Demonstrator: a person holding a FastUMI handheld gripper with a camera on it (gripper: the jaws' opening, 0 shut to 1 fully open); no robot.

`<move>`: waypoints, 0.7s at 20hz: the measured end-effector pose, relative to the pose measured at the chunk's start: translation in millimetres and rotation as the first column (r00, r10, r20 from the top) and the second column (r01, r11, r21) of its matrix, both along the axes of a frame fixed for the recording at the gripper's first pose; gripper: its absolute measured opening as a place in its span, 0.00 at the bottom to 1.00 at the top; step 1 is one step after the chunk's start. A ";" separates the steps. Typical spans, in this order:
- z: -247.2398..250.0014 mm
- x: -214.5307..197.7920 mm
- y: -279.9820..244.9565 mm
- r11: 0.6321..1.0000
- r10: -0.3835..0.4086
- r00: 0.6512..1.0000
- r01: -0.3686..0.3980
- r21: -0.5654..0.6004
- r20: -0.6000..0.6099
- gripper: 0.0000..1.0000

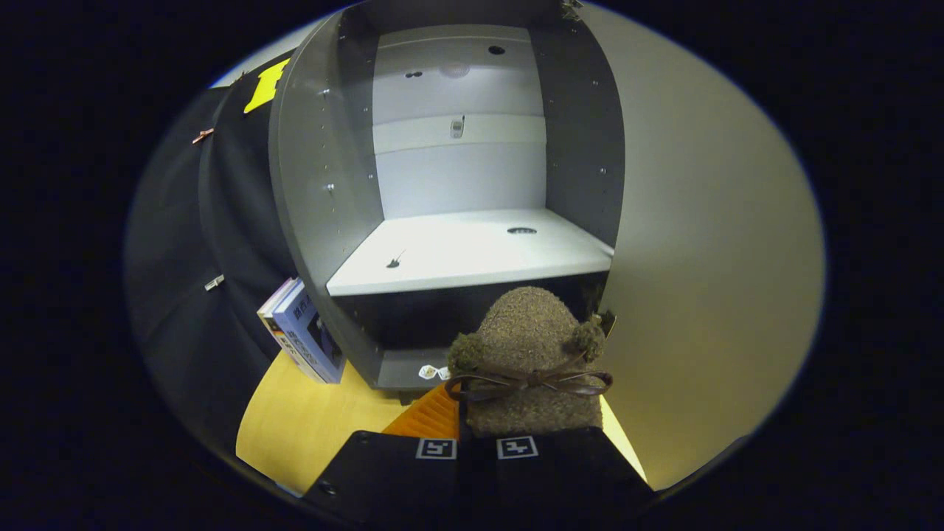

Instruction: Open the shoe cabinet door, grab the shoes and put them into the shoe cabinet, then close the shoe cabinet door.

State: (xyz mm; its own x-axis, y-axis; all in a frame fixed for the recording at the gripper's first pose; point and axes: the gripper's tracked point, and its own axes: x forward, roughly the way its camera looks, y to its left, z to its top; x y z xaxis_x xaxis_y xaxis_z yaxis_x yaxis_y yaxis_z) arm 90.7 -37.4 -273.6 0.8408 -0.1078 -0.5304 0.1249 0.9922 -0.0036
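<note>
The shoe cabinet (324, 184) stands straight ahead with its front fully exposed, so the door-opening step looks done; its door (708, 258) appears to be the broad pale panel swung out on the right side, clear of the opening so nothing blocks the way in. Inside, a white shelf (464, 254) sits lit at mid height, bare apart from a small dark mark and a round hole, and a darker lower compartment (413, 317) lies under it, just beyond the carried load. The cabinet rests on a yellow floor (310, 428), and an orange patch (431, 417) of the floor shows just beside the fingers. Two books (302, 339) lean against the cabinet's left outer wall, well out of the path. The shoe (535, 346), a brown fuzzy slipper with a ribbon bow (531, 381) and two pom-poms, is held at its heel end with the toe pointing forward at the opening, roughly level with the lower compartment's mouth; holding it by the rear probably lets the toe enter first. The gripper (476, 448) has its two fingers drawn close together, markers side by side, clamped on the slipper's near end as far as I can judge, though the contact itself is hidden beneath the finger bodies. Judgement: mid-carry, placement not yet done; door closing remains.
</note>
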 end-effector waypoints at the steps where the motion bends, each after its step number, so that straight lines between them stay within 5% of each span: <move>1: 7.6 6.1 0.7 1.000 0.000 1.000 0.000 0.006 -0.002 0.05; 14: 84.6 104.6 -0.2 0.999 0.036 0.999 -0.036 0.008 0.010 0.05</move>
